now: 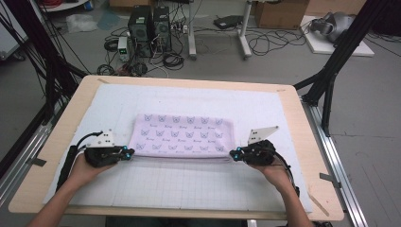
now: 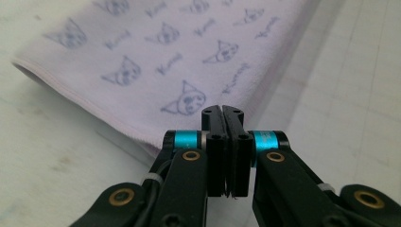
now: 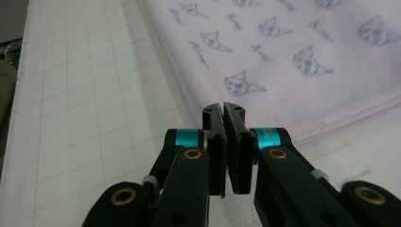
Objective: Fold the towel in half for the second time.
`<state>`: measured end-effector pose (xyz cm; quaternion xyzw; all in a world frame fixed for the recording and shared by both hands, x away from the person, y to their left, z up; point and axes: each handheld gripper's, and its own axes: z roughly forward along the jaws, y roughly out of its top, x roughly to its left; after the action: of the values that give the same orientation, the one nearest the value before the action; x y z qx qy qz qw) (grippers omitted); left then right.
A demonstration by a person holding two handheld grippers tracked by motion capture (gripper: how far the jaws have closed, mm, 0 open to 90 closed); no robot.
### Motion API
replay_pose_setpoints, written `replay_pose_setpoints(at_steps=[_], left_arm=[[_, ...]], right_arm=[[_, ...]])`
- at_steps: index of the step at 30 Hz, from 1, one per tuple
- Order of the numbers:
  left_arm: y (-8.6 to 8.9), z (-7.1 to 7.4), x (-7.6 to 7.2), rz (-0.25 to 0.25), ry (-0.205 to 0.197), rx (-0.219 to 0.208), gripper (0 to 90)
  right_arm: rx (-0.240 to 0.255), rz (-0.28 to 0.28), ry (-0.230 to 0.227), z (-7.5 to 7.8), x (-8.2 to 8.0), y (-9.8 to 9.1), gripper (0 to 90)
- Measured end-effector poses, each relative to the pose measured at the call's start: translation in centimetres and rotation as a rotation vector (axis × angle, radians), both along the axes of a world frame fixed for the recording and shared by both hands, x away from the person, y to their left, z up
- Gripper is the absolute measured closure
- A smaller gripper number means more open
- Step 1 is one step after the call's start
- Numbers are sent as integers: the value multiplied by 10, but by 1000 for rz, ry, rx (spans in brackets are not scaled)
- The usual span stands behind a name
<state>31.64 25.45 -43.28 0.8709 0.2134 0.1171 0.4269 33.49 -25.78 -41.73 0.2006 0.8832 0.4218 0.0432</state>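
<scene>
The folded lilac towel with its printed cat faces is lying flat in the middle of the white gridded mat on the desk. I am pinching its near left corner with my left gripper, jaws pressed together on the hem. My right gripper is clamping the near right corner the same way. My hands are resting on the mat at either side.
</scene>
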Motion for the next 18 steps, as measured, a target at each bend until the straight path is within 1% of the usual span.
replay_pose_setpoints(at_steps=[1,2,3,5,7,8,9,10,13,15,17,18], left_arm=[[0,-3,0,1,15,3,864],[0,-4,1,7,25,3,800],[0,-5,1,8,31,-8,740],[0,-3,2,11,25,-19,697],[-1,-1,3,19,18,-24,681],[-1,-1,4,23,18,-30,673],[-1,0,5,29,16,-34,668],[0,0,6,35,15,-40,663],[1,-1,8,54,16,-54,634],[2,0,9,56,9,-53,618],[2,1,9,73,8,-64,587],[3,1,9,79,6,-68,576]], right_arm=[[-13,7,13,-4,0,0,871],[-12,10,30,-7,1,1,831],[1,8,45,-8,2,2,801],[19,5,28,-6,2,3,743],[49,-2,18,-4,4,4,716],[54,-5,12,-3,5,5,699],[59,-8,16,-3,6,5,686],[61,-13,11,-4,7,6,676],[45,-35,26,-8,10,8,647],[51,-54,28,-10,13,7,617],[61,-75,26,-10,15,6,594],[70,-96,17,-10,15,5,567]])
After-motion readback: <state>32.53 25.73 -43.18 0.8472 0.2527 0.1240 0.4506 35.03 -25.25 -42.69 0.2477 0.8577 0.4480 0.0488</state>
